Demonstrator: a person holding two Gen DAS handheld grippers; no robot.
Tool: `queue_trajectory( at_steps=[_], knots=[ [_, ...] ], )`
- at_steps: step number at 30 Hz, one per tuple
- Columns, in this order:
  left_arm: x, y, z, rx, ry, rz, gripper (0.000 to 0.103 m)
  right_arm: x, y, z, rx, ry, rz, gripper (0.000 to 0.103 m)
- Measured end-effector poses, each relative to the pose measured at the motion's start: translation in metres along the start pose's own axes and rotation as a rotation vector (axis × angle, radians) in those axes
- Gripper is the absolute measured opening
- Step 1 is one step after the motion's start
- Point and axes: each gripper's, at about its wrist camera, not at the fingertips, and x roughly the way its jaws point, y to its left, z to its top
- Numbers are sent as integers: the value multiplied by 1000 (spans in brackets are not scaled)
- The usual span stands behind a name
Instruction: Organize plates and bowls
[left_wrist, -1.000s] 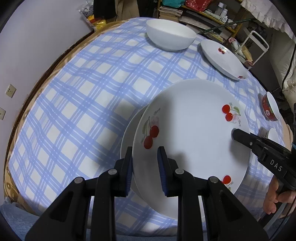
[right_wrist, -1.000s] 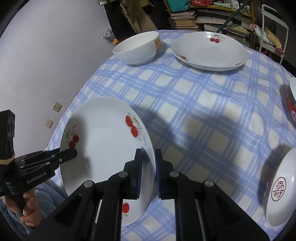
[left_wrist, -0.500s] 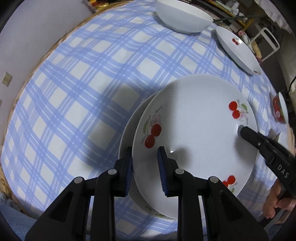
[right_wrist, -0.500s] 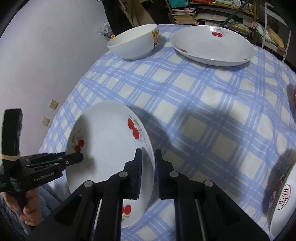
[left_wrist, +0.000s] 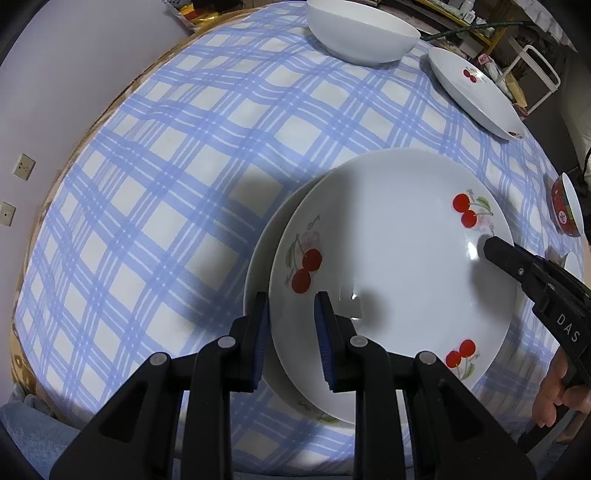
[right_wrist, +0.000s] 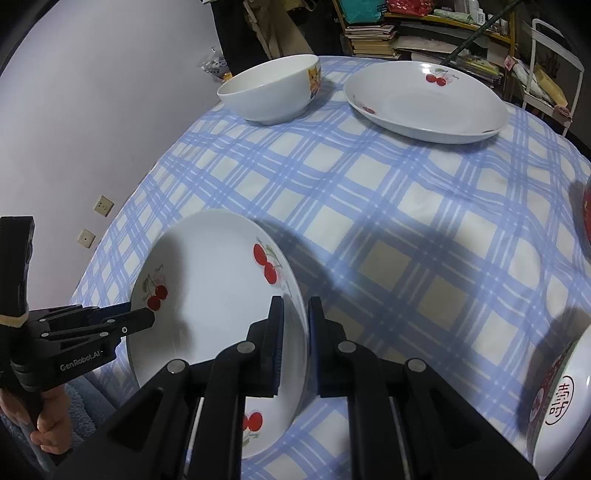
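Both grippers clamp the same cherry-print plate (left_wrist: 399, 258), one on each side of its rim. Left gripper (left_wrist: 291, 332): jaws narrowly apart, closed on the near-left rim. Right gripper (right_wrist: 295, 332): jaws nearly together, pinching the opposite rim. The plate sits over a second plate (left_wrist: 260, 258), offset toward the right, only an edge of the lower one showing. The two-sided hold probably keeps it level for stacking. White bowl (right_wrist: 271, 92) and another cherry plate (right_wrist: 424, 99) wait far across the checked tablecloth (left_wrist: 166, 184).
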Motion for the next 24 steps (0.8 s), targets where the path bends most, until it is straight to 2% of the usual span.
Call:
queue_trajectory(
  at_steps=[3, 9, 13, 17, 24],
  knots=[
    [-3, -1, 0, 15, -18, 48, 24, 1, 1, 1, 2, 8, 6, 14],
    [-5, 1, 1, 1, -19, 46, 24, 2, 3, 1, -5, 10, 3, 14],
    [-7, 4, 2, -6, -38, 84, 24, 2, 2, 1, -15, 8, -1, 14],
    [-8, 8, 3, -36, -32, 50, 24, 2, 3, 1, -10, 16, -5, 14],
    [-8, 3, 3, -10, -40, 73, 25, 1, 2, 2, 1, 11, -12, 14]
  ],
)
